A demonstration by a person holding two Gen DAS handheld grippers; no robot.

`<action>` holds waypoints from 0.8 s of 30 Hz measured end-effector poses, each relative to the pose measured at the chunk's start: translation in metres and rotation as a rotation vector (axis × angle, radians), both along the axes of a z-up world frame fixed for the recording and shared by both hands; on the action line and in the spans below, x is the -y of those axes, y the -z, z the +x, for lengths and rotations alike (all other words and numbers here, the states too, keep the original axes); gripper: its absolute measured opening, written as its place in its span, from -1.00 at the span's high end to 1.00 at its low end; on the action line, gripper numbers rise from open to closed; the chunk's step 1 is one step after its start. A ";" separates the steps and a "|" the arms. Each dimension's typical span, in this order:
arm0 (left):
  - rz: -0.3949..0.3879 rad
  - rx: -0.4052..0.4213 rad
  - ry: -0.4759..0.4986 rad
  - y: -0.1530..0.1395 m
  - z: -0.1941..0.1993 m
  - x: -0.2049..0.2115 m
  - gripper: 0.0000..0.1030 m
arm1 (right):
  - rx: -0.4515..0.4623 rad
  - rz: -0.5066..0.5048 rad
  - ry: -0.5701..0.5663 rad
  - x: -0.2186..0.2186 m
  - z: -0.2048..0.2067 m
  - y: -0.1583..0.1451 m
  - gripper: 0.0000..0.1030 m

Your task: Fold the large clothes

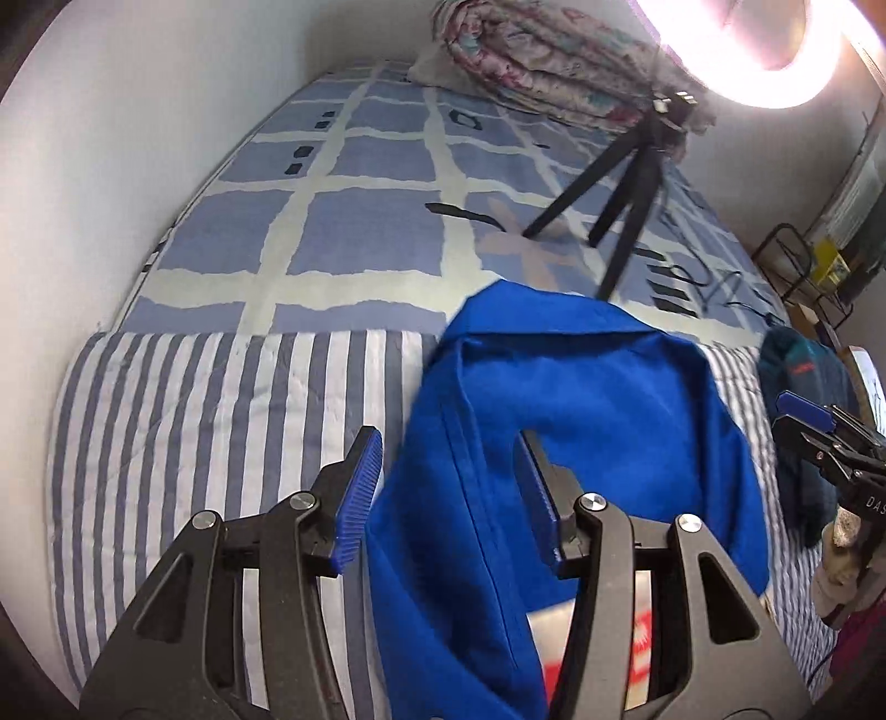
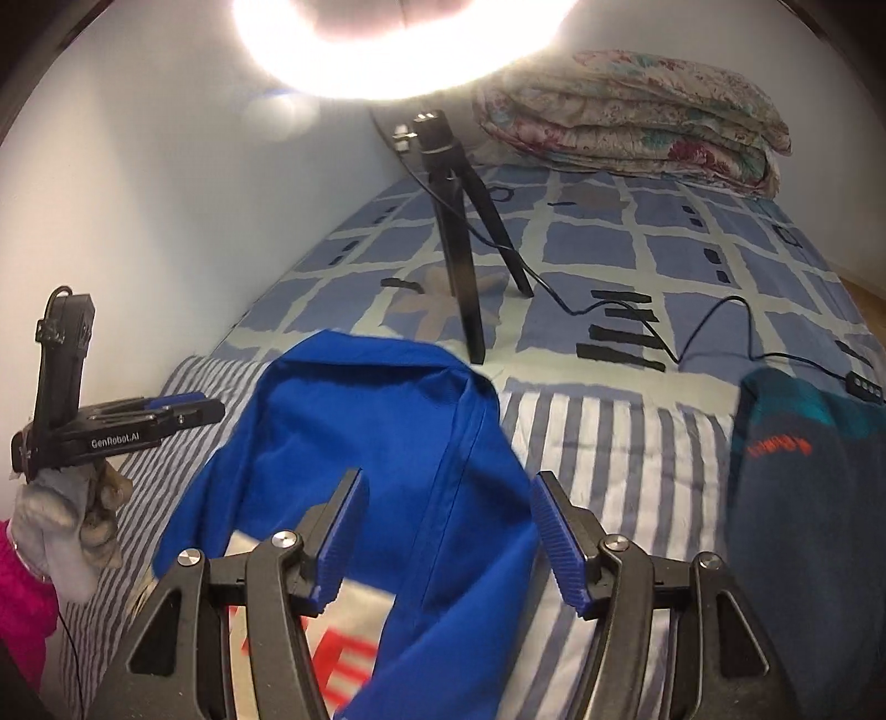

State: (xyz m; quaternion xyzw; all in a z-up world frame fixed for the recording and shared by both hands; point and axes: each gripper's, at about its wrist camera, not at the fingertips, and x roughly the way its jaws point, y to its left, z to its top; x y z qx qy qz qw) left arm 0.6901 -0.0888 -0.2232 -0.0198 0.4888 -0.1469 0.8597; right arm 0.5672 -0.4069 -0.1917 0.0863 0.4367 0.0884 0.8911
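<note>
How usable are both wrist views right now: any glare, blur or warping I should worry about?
Left wrist view: the ring light blows out the top right corner; the blue garment is motion-smeared; fisheye bends the bed edges. Right wrist view: the same light washes out the top centre and flares on the wall; the garment's edges are soft, the tripod sharp.

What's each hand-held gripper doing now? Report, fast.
Left hand-held gripper: open, blue garment loose between its fingers, not pinched.
Right hand-held gripper: open over the same garment, holding nothing.
</note>
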 end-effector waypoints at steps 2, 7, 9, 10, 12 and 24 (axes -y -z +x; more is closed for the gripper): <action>0.002 -0.005 -0.003 0.006 0.009 0.002 0.02 | -0.006 -0.001 0.014 0.001 0.013 0.008 -0.23; 0.004 -0.016 -0.026 0.022 0.031 0.010 0.02 | -0.040 0.057 0.054 0.004 0.039 0.030 -0.23; -0.008 -0.033 -0.037 0.031 0.039 0.013 0.02 | -0.046 0.064 0.062 0.002 0.044 0.037 -0.23; -0.010 -0.038 -0.041 0.034 0.042 0.014 0.02 | -0.049 0.055 0.064 -0.001 0.047 0.041 -0.23; 0.001 -0.039 -0.049 0.040 0.045 0.017 0.02 | -0.059 0.037 0.067 -0.004 0.050 0.047 -0.22; 0.025 0.064 -0.023 0.019 0.026 0.030 0.89 | -0.060 0.042 0.067 -0.007 0.047 0.047 0.84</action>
